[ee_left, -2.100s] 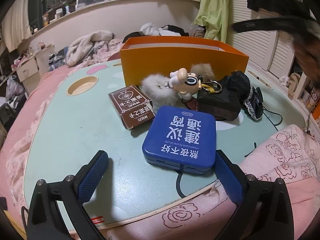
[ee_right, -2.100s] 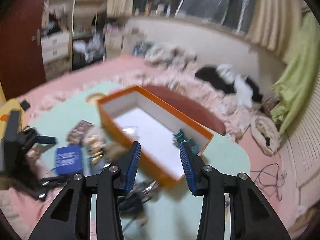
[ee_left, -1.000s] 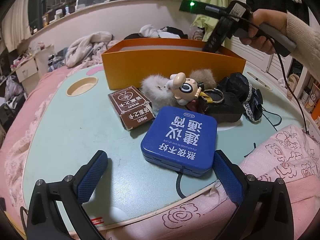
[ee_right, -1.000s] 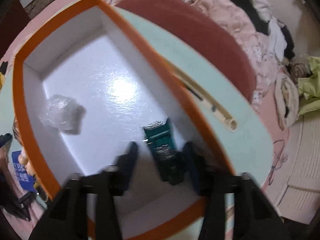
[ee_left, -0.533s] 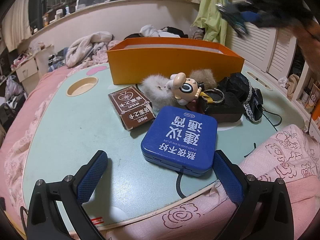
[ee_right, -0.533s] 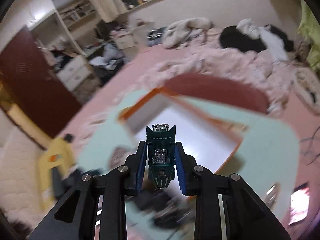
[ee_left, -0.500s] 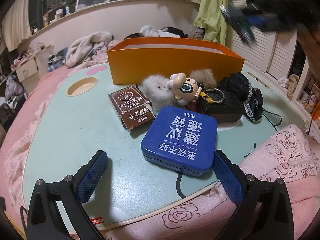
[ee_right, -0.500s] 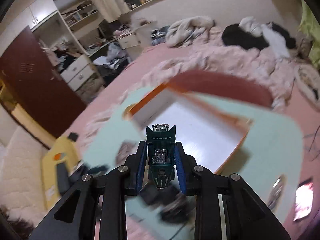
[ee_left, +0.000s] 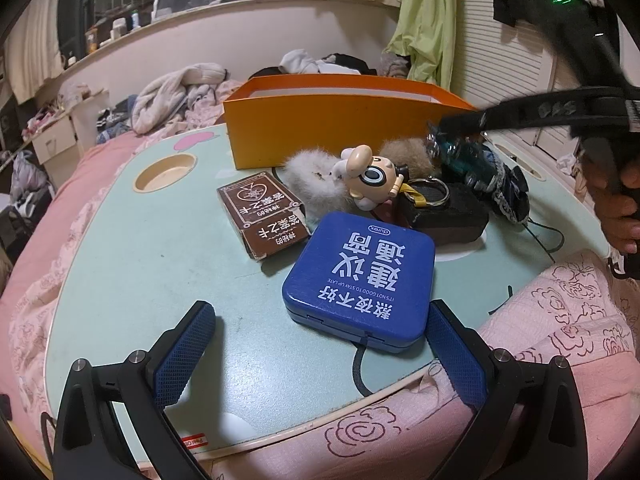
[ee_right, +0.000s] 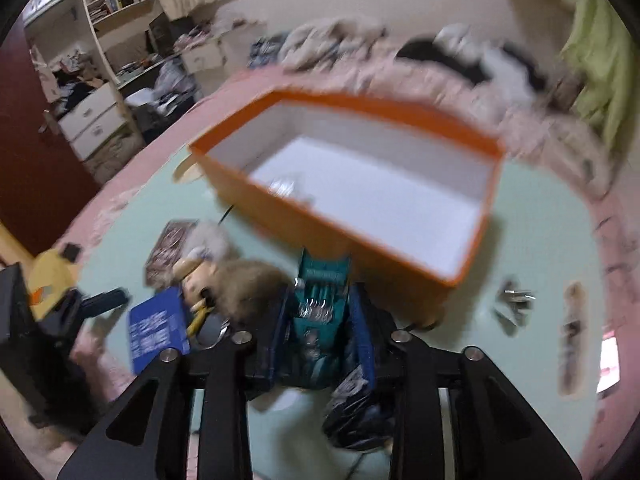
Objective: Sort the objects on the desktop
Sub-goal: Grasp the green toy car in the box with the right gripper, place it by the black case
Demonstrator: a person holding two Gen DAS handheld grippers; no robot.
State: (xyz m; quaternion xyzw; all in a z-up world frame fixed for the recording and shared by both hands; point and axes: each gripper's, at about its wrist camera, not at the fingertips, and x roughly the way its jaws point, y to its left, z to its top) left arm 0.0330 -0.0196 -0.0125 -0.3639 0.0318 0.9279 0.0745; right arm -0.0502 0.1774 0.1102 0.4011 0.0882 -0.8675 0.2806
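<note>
My right gripper (ee_right: 320,296) hangs over the black lace cloth (ee_left: 504,184) just in front of the orange box (ee_right: 320,216). A teal toy car (ee_right: 322,304) sits between its fingers. The jaws are opening and the pads look slightly off the car's sides. In the left wrist view the car (ee_left: 460,156) shows blurred under the right gripper's fingers (ee_left: 540,110). My left gripper (ee_left: 316,312) rests open at the near table edge, its pads either side of a blue tin (ee_left: 360,276) without touching it.
A brown card box (ee_left: 264,214), a doll keychain (ee_left: 370,178) with fur pompoms (ee_left: 316,180) and a black wallet (ee_left: 444,216) lie between tin and box. A clear wad (ee_right: 284,188) lies in the box. Keys (ee_right: 514,300) lie to its right. A cup recess (ee_left: 164,168) is at the left.
The right gripper shut on the car inside the orange box, lifted it out and carried it to the pile in front of the box, where its fingers have now spread. The left gripper stayed still.
</note>
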